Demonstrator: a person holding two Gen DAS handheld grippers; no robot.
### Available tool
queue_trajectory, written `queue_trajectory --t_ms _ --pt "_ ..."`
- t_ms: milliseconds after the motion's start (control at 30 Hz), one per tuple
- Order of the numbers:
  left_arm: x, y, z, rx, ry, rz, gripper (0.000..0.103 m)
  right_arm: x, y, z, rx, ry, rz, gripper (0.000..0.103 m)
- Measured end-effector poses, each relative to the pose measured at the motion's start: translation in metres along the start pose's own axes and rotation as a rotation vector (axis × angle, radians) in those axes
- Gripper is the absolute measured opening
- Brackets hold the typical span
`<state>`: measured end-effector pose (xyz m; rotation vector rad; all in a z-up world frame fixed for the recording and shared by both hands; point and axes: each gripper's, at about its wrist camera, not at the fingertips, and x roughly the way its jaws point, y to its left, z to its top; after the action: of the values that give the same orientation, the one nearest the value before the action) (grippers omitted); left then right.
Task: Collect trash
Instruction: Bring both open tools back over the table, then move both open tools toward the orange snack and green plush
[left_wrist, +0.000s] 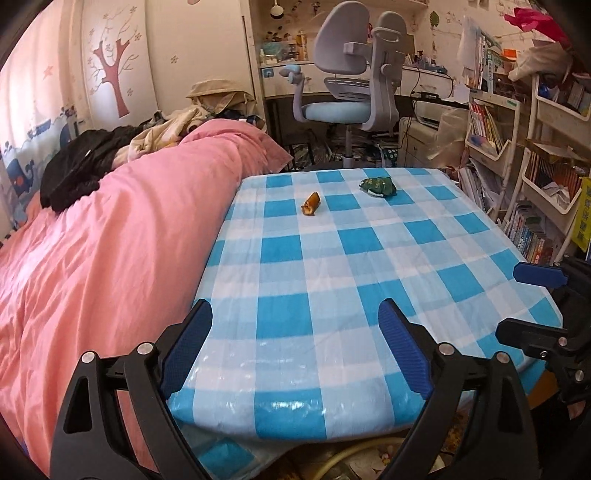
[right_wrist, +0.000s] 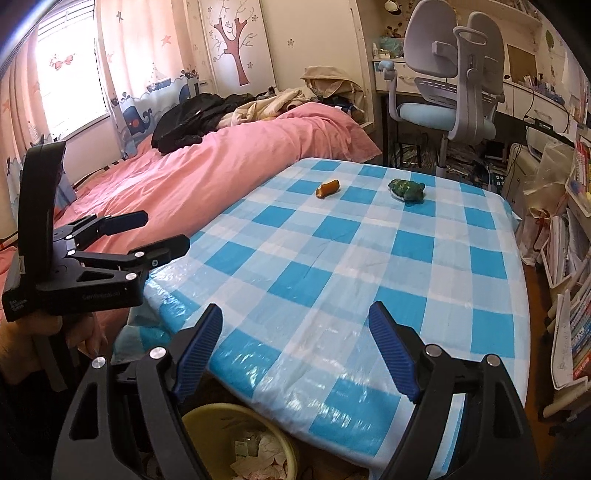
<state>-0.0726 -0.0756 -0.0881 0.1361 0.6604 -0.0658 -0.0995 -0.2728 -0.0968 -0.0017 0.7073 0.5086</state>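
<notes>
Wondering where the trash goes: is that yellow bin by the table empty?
Not empty: the yellow bin holds crumpled paper scraps, visible in the right wrist view.

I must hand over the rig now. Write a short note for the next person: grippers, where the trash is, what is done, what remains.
Left gripper: jaws open, empty, over the near table edge.
Right gripper: jaws open, empty, beside it.
Orange wrapper and green wrapper lie apart on the far side of the checked tablecloth.
Yellow bin stands below the near edge, paper scraps inside.
Done: cannot tell beyond scraps in the bin.
Left: both wrappers into the bin.
</notes>
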Motion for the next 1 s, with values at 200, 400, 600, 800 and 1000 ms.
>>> queue_trajectory --t_ms 200,400,600,800,1000 --pt "0.008 -0.006 0.007 0.011 -0.006 0.006 0.088 0.008 -0.005 0.0 0.006 0.016 0.007 0.078" --pt "0.012 -0.01 0.011 0.016 -0.008 0.008 0.09 0.013 -0.005 0.0 -0.011 0.031 0.004 0.08" --pt "0.021 -0.013 0.015 0.004 0.013 0.001 0.09 0.018 -0.006 -0.001 -0.04 0.043 -0.019 0.082" --pt "0.023 -0.002 0.016 -0.048 0.023 0.012 0.091 0.041 -0.022 0.008 -0.008 0.1 -0.056 0.082" --pt "0.05 0.019 0.025 -0.141 0.093 0.042 0.092 0.092 -0.039 0.029 -0.071 0.206 -0.104 0.082"
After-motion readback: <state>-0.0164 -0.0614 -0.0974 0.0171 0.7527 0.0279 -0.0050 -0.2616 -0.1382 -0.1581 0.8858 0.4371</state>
